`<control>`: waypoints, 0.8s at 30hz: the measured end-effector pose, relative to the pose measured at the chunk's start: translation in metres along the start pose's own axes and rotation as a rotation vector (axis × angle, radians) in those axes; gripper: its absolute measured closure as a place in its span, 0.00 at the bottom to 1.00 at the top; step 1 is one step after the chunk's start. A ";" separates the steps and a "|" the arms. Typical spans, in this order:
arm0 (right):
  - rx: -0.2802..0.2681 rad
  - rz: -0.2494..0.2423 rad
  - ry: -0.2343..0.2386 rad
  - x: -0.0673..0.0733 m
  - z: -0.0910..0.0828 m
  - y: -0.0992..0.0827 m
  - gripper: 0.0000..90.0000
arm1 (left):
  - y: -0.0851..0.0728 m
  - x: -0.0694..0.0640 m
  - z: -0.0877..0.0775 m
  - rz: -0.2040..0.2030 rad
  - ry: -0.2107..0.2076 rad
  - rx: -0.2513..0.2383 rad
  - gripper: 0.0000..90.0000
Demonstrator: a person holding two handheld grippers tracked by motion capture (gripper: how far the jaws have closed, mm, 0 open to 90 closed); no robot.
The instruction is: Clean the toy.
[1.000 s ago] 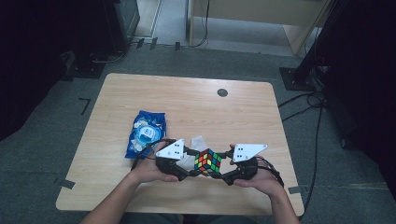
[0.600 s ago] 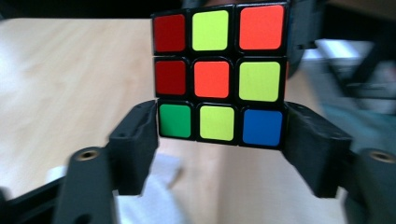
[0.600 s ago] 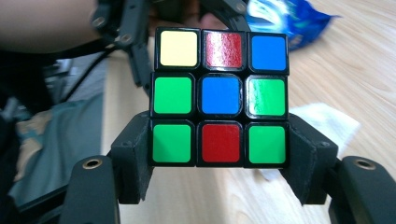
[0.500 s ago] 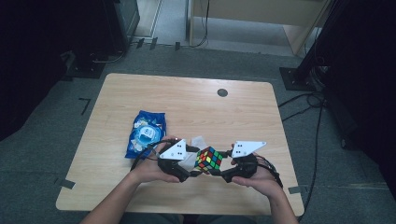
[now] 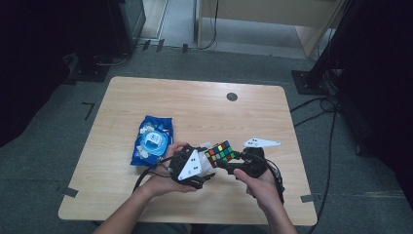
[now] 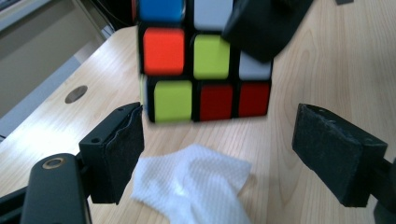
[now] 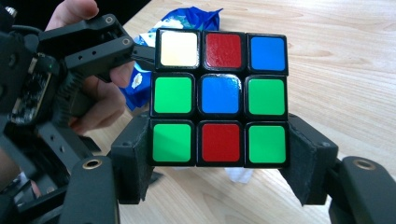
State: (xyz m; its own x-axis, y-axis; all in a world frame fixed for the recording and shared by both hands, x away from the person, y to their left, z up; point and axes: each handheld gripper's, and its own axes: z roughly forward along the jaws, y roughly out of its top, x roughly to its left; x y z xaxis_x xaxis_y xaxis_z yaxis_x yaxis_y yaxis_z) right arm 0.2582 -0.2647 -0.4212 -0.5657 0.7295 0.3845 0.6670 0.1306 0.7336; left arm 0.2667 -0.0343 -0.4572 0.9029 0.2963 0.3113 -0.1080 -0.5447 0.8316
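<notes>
A scrambled colour cube (image 5: 221, 152) is held just above the table, with my right gripper (image 5: 229, 165) shut on its lowest layer. In the right gripper view both pads clamp the bottom row of the cube (image 7: 219, 98). My left gripper (image 5: 210, 168) points at the cube from the left. Its jaws have just been opening and now stand wide in the left gripper view (image 6: 224, 140). A crumpled white wipe (image 6: 191, 182) lies loose on the wood between them, untouched by either pad. The cube (image 6: 205, 70) hangs beyond the wipe, and one of the right gripper's jaws crosses its upper right corner.
A blue wipes packet (image 5: 152, 139) lies left of the hands on the wooden table (image 5: 195, 102) and shows behind the left gripper (image 7: 70, 70) as a blue packet (image 7: 187, 18). A round dark grommet (image 5: 232, 96) sits near the far edge. Cables trail off the table's right side.
The left gripper has drawn back a little toward the person and rolled, so its grey plate now tilts. The cube and the right gripper sit slightly higher in the picture.
</notes>
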 end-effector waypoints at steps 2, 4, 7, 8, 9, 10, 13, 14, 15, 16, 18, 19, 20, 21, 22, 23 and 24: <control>0.007 -0.001 -0.028 0.008 0.003 0.001 0.39 | 0.000 -0.001 0.002 -0.001 0.017 -0.005 0.19; 0.008 0.006 -0.037 0.012 0.004 0.001 0.39 | 0.000 -0.002 0.004 -0.009 0.030 -0.012 0.20; 0.018 0.023 -0.049 0.016 0.007 0.002 0.39 | -0.001 -0.004 0.006 -0.009 0.068 -0.005 0.24; 0.021 0.031 -0.054 0.017 0.008 0.001 0.39 | -0.001 -0.005 0.007 -0.009 0.076 -0.004 0.26; 0.022 0.034 -0.062 0.017 0.010 0.001 0.39 | -0.001 -0.006 0.008 -0.011 0.088 -0.005 0.27; 0.022 0.041 -0.066 0.018 0.010 0.001 0.39 | -0.002 -0.007 0.009 -0.004 0.108 0.003 0.28; 0.020 0.060 -0.081 0.019 0.013 0.002 0.39 | -0.003 -0.008 0.011 -0.005 0.143 0.012 0.34; 0.019 0.067 -0.085 0.019 0.013 0.002 0.39 | -0.003 -0.008 0.011 -0.010 0.145 0.016 0.35; 0.020 0.071 -0.086 0.019 0.014 0.002 0.39 | -0.003 -0.009 0.011 -0.013 0.148 0.018 0.35; 0.021 0.076 -0.086 0.019 0.015 0.002 0.39 | -0.003 -0.009 0.012 -0.016 0.150 0.018 0.35; 0.030 0.089 -0.089 0.019 0.016 0.002 0.39 | -0.004 -0.009 0.012 -0.026 0.149 0.021 0.35; 0.033 0.092 -0.089 0.019 0.016 0.002 0.39 | -0.005 -0.010 0.012 -0.032 0.150 0.019 0.35; 0.033 0.095 -0.084 0.018 0.017 0.001 0.39 | -0.006 -0.009 0.012 -0.039 0.149 0.015 0.35; 0.034 0.100 -0.079 0.018 0.017 0.001 0.39 | -0.006 -0.009 0.011 -0.044 0.145 0.011 0.36; 0.034 0.103 -0.073 0.017 0.018 0.001 0.39 | -0.007 -0.008 0.009 -0.056 0.135 0.004 0.38; 0.035 0.105 -0.061 0.016 0.018 0.001 0.39 | -0.008 -0.007 0.007 -0.077 0.119 -0.007 0.38; 0.037 0.111 -0.044 0.015 0.017 0.001 0.38 | -0.009 -0.005 0.005 -0.087 0.102 -0.011 0.38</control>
State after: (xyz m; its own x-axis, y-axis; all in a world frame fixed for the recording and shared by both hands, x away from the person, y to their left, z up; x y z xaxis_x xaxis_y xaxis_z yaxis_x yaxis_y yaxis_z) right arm 0.2586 -0.2417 -0.4243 -0.4661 0.7693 0.4369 0.7422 0.0711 0.6664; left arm 0.2647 -0.0352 -0.4684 0.8622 0.4208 0.2822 -0.0360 -0.5047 0.8625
